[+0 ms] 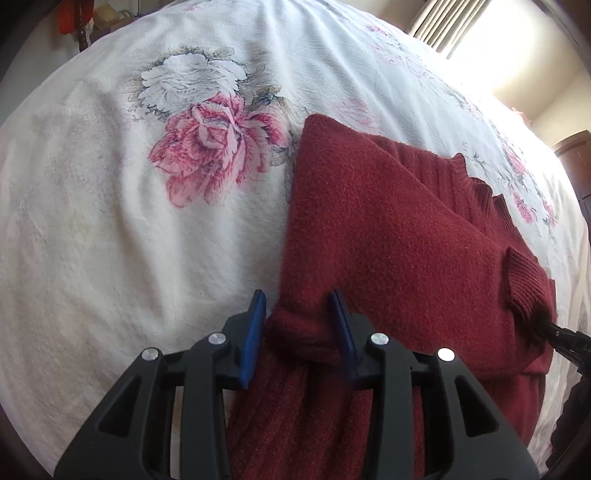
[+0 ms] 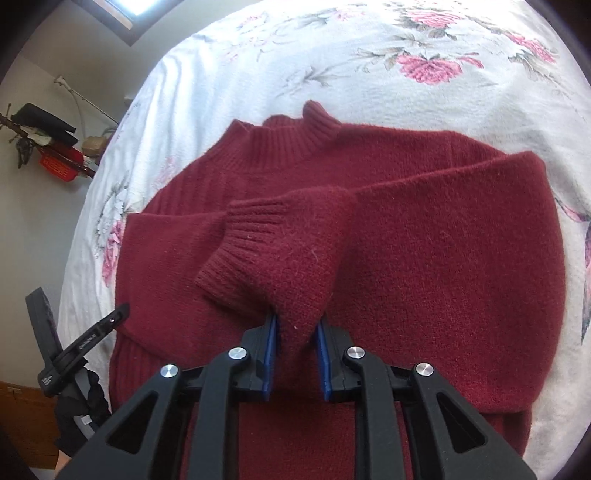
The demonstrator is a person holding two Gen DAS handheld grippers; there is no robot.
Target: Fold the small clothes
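Lying flat on a bed, the dark red knitted sweater (image 2: 424, 258) has its ribbed collar (image 2: 295, 144) toward the far side in the right wrist view, on a white bedspread (image 1: 110, 221) printed with pink and white flowers. One sleeve (image 2: 369, 206) is folded across the chest, and its ribbed cuff (image 2: 240, 251) sits near the middle of the body. The right tongs (image 2: 295, 332) pinch a fold of this sleeve just behind the cuff; knit fills the gap between the two blue pads (image 2: 271, 350), and the fabric rises slightly off the layer below. The left tongs (image 1: 299, 325) pinch a bunched roll of the sweater's side edge, close to the ribbed hem part that runs down between the black arms; here too fabric fills the space between the pads (image 1: 255, 332). In the left wrist view the sweater covers the right half of the bedspread, next to a large pink rose print (image 1: 218, 147), and the tip of the right tongs shows at the far right edge, beside the cuff (image 1: 524, 280). In the right wrist view the left tongs (image 2: 88, 343) show at the lower left, at the sweater's edge, held by a hand in a dark glove (image 2: 85, 410). A bright window with a curtain (image 1: 443, 18) lies beyond the bed.
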